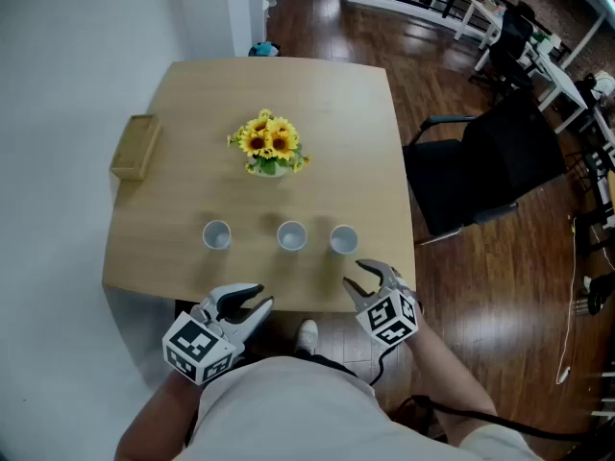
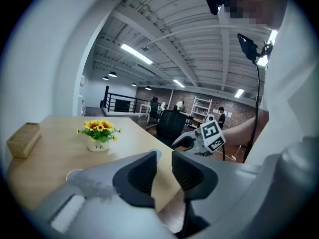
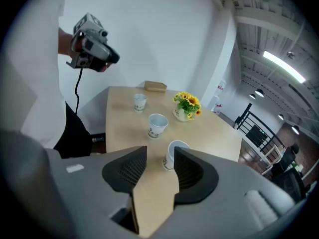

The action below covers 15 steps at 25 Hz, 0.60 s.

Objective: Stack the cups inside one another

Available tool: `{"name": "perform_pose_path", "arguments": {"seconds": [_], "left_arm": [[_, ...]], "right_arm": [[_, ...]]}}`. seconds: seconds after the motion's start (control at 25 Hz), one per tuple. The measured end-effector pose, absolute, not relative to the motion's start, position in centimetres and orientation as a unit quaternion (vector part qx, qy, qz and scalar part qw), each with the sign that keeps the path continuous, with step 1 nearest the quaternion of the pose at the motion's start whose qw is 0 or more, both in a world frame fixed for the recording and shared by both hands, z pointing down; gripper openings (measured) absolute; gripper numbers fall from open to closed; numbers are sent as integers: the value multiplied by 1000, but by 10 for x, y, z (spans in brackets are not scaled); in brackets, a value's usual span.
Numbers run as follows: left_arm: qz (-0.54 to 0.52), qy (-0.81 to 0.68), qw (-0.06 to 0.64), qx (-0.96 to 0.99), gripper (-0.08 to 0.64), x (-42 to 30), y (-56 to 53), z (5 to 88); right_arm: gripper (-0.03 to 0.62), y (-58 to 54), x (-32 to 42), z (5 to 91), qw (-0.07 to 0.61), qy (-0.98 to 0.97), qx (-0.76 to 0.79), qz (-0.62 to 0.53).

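Three white cups stand in a row near the front edge of the wooden table [image 1: 192, 94]: the left cup [image 1: 216, 235], the middle cup [image 1: 291, 236] and the right cup [image 1: 343, 240]. My right gripper [image 1: 354, 273] hovers just in front of the right cup, open, with nothing between its jaws. In the right gripper view [image 3: 160, 156] the nearest cup [image 3: 172, 148] peeks out beside the right jaw, with the other cups [image 3: 157, 125] [image 3: 140, 101] farther off. My left gripper [image 1: 265, 296] hangs in front of the table edge, open and empty, its jaws [image 2: 164, 158] only a little apart.
A pot of yellow sunflowers [image 1: 272, 147] stands mid-table behind the cups. A wooden box [image 1: 135, 147] lies at the table's left edge. A black office chair [image 1: 490, 166] stands right of the table on the wooden floor. A white wall runs along the left.
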<state>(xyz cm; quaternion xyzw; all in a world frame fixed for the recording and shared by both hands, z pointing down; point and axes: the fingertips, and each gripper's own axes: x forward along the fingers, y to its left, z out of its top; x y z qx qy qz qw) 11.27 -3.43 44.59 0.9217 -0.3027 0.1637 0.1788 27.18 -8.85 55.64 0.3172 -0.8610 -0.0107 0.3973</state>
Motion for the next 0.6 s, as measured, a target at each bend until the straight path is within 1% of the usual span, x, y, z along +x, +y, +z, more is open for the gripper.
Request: {"name": "perform_pose_path", "arguments": {"seconds": [0.2,0.4,0.44,0.56,0.6], "left_arm": [[156,-302,182,923,106,111,-59,437],[161,-299,182,923,106,92,-71,441],[159,-299,184,923,106,88,-72,441],[153,-296,189,924,106,76,-76,442],[151,-295,192,924,106,72,-78,443]], "right_arm": [[169,-133,274,600,467,-841,273,-25],[146,-141,269,639,537,-814,220,-28],[132,-140,269,644,548,-808,214,-29],[33,-141,270,648,566,-795,217,-31],[26,-141,269,648,569,-792,218,-29]]}}
